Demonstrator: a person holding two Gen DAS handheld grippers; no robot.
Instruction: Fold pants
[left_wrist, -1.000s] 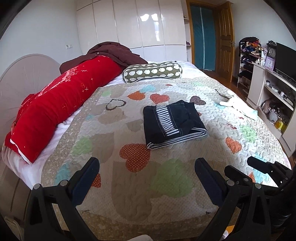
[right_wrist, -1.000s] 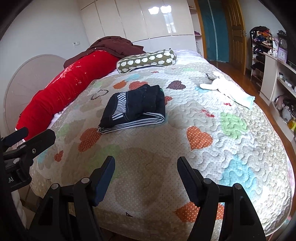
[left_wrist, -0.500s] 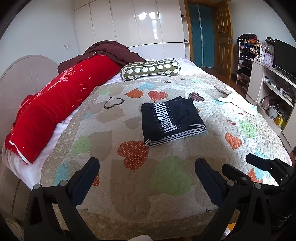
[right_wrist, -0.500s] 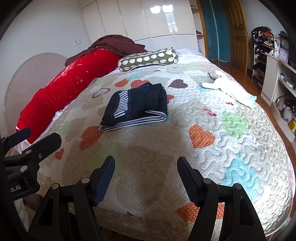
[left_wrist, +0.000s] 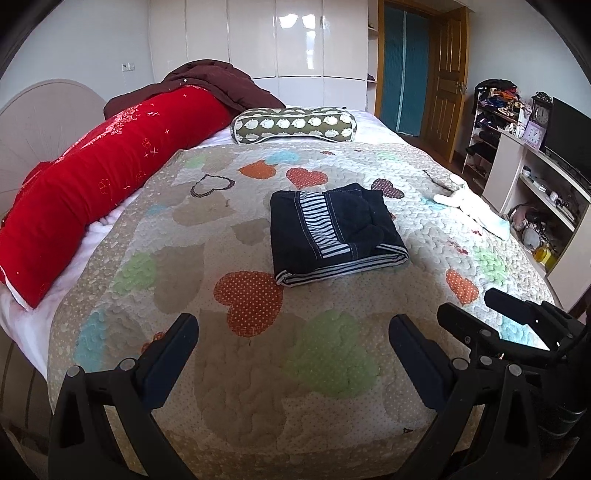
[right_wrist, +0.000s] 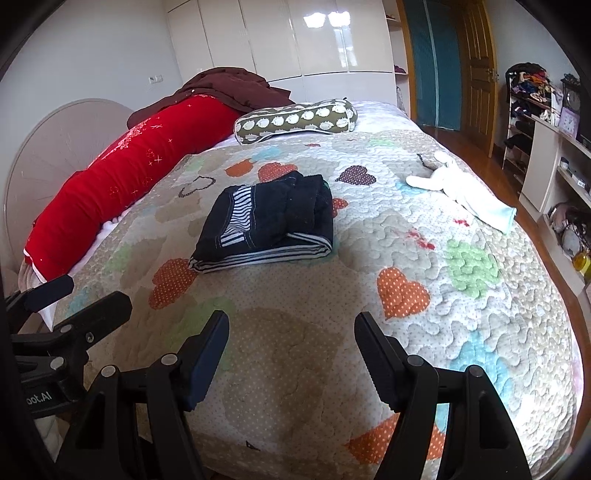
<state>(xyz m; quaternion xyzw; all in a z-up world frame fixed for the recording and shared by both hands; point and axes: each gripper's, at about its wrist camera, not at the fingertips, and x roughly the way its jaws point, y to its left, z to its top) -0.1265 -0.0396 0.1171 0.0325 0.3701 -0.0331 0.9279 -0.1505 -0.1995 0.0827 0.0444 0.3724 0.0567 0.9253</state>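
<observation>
Nearest the bed's foot, the left gripper (left_wrist: 293, 341) and right gripper (right_wrist: 291, 338) hang spread wide, holding nothing. Farther up, mid-quilt (left_wrist: 332, 350), the pants (left_wrist: 334, 230) lie folded in a compact stack. Any tidying should press edges flat without dragging layers apart.

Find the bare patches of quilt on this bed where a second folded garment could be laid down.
Quilt lies bare between the folded pants and the red bolster, and again between the pants and the bed's near edge. In the right wrist view, another bare patch lies below the white soft toy. The head end is crowded by the patterned pillow.
</observation>
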